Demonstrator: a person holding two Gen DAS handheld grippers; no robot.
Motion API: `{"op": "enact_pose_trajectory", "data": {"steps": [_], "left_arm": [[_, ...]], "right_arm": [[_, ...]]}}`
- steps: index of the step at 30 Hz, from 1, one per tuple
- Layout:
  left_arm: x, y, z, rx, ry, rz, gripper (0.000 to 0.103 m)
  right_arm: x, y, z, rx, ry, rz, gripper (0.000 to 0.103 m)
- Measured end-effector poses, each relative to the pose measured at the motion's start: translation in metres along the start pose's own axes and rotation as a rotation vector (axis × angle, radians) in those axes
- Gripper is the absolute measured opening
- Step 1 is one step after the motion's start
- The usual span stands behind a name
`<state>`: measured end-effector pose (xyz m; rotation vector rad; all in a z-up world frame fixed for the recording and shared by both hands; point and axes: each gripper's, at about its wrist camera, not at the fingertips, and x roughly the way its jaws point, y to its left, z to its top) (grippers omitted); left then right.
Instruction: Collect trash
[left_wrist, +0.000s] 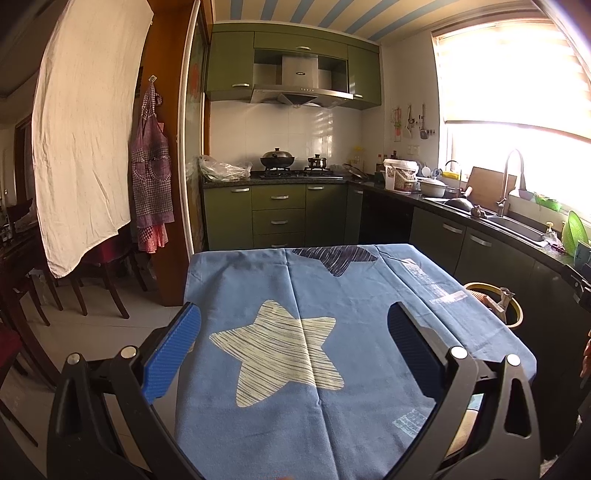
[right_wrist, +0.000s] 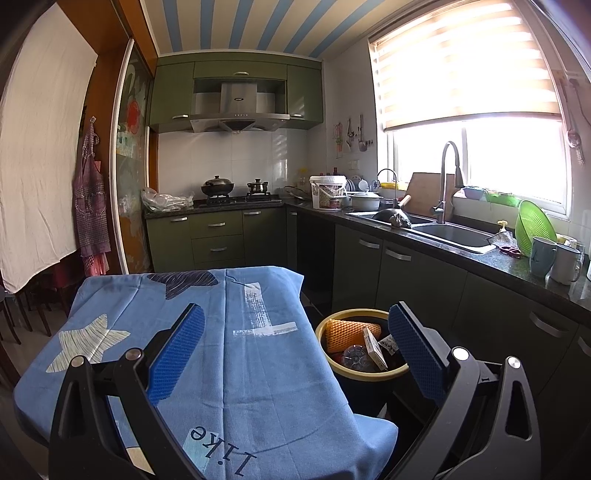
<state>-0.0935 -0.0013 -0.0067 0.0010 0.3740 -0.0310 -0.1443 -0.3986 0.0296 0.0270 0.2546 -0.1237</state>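
Note:
A yellow-rimmed trash bin (right_wrist: 360, 372) stands on the floor at the right edge of a table under a blue star-print cloth (right_wrist: 221, 350). Inside it lie an orange foam net (right_wrist: 349, 332), a small carton (right_wrist: 375, 349) and a crushed clear bottle (right_wrist: 354, 356). In the left wrist view the bin (left_wrist: 513, 317) peeks out past the cloth's (left_wrist: 295, 332) right edge. My left gripper (left_wrist: 295, 354) hangs open over the white star with nothing between its fingers. Open as well, my right gripper (right_wrist: 297, 354) straddles the table's right edge and the bin, holding nothing.
Green kitchen cabinets (right_wrist: 221, 236) with a stove and pots run along the far wall. A dark counter with a sink (right_wrist: 450, 232), tap, mugs (right_wrist: 554, 258) and a green colander lines the right side. A white sheet (left_wrist: 85, 140), an apron and dark chairs (left_wrist: 92, 280) stand at left.

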Motion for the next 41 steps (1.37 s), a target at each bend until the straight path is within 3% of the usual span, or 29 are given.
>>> {"op": "enact_pose_trajectory", "data": {"steps": [24, 32, 37, 41], "left_arm": [[0.006, -0.001, 0.001, -0.001, 0.027, -0.037, 0.097], [0.004, -0.004, 0.003, 0.021, -0.022, -0.036, 0.096], [0.023, -0.003, 0.009, 0.052, 0.025, -0.014, 0.097], [0.061, 0.008, 0.014, 0.043, 0.088, 0.052, 0.097]], "right_arm": [[0.003, -0.002, -0.002, -0.004, 0.005, 0.004, 0.098], [0.005, -0.003, -0.003, -0.005, 0.007, 0.005, 0.098], [0.014, -0.003, -0.007, -0.016, 0.019, 0.007, 0.098], [0.038, 0.003, -0.005, -0.054, 0.036, 0.02, 0.098]]}}
